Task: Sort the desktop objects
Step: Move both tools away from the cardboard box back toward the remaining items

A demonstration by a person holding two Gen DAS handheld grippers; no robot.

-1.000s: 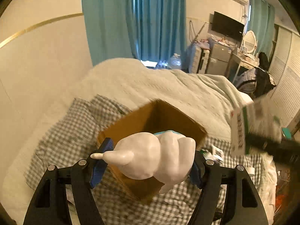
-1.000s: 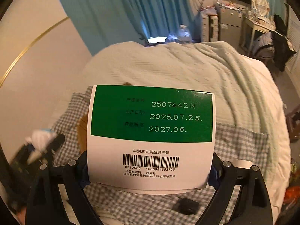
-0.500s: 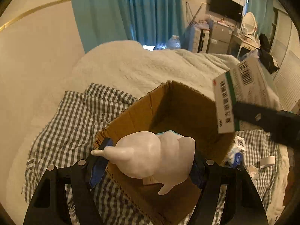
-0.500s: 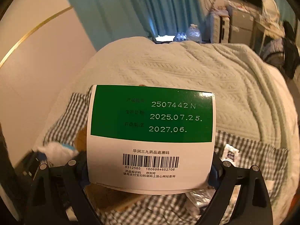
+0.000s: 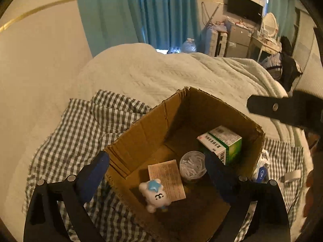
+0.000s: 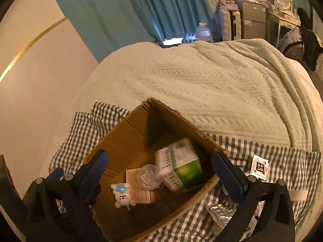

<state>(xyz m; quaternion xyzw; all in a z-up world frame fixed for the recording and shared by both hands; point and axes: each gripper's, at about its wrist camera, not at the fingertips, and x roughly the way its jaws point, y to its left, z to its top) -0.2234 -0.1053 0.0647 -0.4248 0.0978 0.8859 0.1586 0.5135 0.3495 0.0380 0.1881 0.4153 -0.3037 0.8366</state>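
Left wrist view: left claw (image 5: 155, 168) gapes empty over cardboard box (image 5: 141, 129); white toy (image 5: 155, 193) and green medicine box (image 5: 222, 143) lie inside. Right claw (image 6: 160, 166) spread, empty too. Blister pack (image 6: 221, 209) sits outside on checked cloth (image 6: 282, 161), likely next

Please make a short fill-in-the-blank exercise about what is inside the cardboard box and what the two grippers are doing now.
1. The green and white medicine box lies inside the ____ box.
2. The white toy figure has a ____ star on its head.
3. Both the left gripper and the right gripper are ____ and hold nothing.
4. The box stands on a ____ cloth.

Missing words: cardboard; blue; open; checked
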